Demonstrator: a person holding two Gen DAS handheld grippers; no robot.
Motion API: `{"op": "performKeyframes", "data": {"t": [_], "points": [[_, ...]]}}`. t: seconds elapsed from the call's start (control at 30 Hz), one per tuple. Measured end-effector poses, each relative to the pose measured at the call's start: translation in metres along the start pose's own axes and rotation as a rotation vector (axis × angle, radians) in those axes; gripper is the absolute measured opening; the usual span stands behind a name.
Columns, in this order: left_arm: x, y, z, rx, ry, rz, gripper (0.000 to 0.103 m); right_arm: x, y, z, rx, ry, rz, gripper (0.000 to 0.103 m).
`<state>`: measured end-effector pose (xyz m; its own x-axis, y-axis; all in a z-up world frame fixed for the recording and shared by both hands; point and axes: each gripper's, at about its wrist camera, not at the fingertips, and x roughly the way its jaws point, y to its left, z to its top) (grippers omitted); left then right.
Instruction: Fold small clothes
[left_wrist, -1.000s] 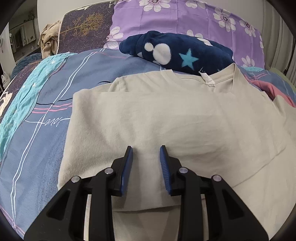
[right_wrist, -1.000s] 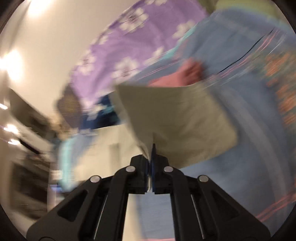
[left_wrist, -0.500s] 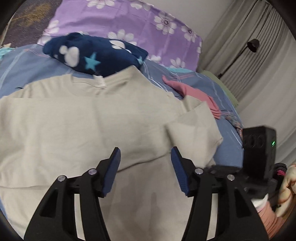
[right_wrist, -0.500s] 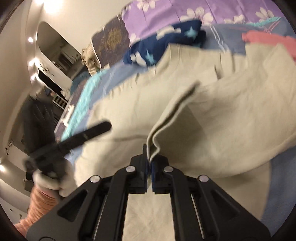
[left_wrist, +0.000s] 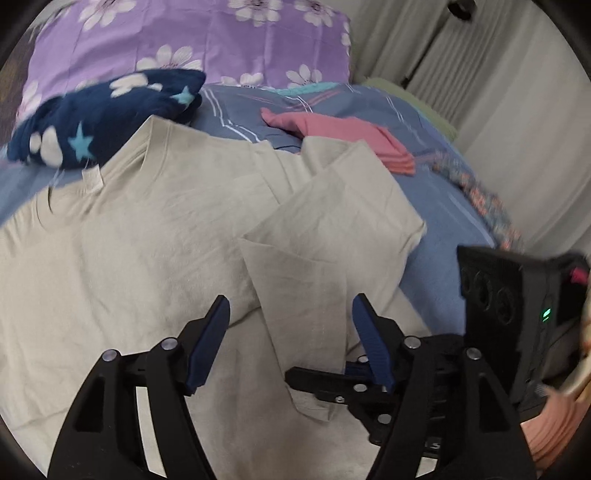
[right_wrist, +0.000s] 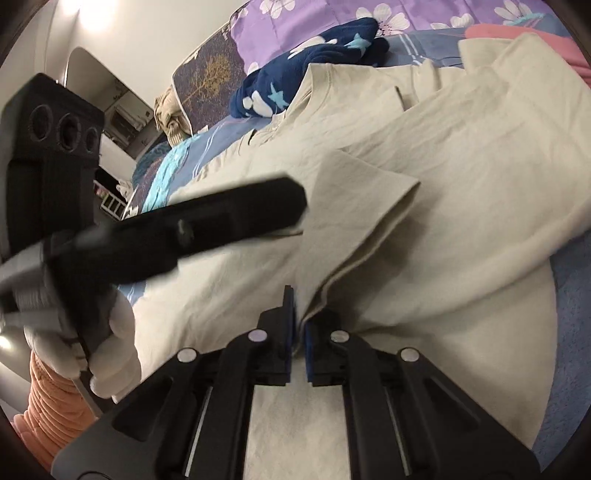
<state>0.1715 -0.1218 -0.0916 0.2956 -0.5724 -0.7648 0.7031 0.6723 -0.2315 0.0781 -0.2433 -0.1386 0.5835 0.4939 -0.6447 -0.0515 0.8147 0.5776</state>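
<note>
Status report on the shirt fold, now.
Left gripper open, above the beige T-shirt. Right gripper shut on the folded-over sleeve flap. Navy star blanket touches the collar; pink garment beside the far sleeve.

This is a bedroom in a home; a big bed with a blue striped cover (left_wrist: 436, 206) fills most of the view; a purple pillow with white flowers (left_wrist: 207, 40) leans at the head of the bed; beside it stands a dark pillow with a gold tree picture (right_wrist: 207, 77); a soft dark blue blanket with stars and white spots (left_wrist: 99, 118) lies bunched up near the pillows; a pale beige T-shirt (left_wrist: 122, 236) is spread out on the bed, and a folded pink cloth (left_wrist: 343, 129) lies near it; long grey curtains (left_wrist: 491, 85) hang at one side; a plain white wall (right_wrist: 147, 33) rises behind the bed.
</note>
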Motion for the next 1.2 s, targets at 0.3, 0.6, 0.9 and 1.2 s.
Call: {"op": "performKeyframes", "data": {"t": [0.3,0.6,0.9,1.2], "points": [[0.013,-0.037,-0.001,0.176,0.074,0.093,0.073,-0.009,0.011,-0.012,-0.034,-0.015,-0.024,0.033],[0.037,-0.012,0.007,0.033,0.138,0.136,0.007,-0.005,0.004,-0.01,0.012,-0.03,-0.044,0.015],[-0.018,0.009,0.018,-0.089,-0.014,-0.029,0.003,-0.012,0.016,-0.001,-0.017,-0.065,-0.015,0.006],[-0.091,0.046,0.041,-0.185,-0.19,-0.063,0.003,-0.018,0.082,0.046,-0.156,-0.128,0.052,0.006]]}}
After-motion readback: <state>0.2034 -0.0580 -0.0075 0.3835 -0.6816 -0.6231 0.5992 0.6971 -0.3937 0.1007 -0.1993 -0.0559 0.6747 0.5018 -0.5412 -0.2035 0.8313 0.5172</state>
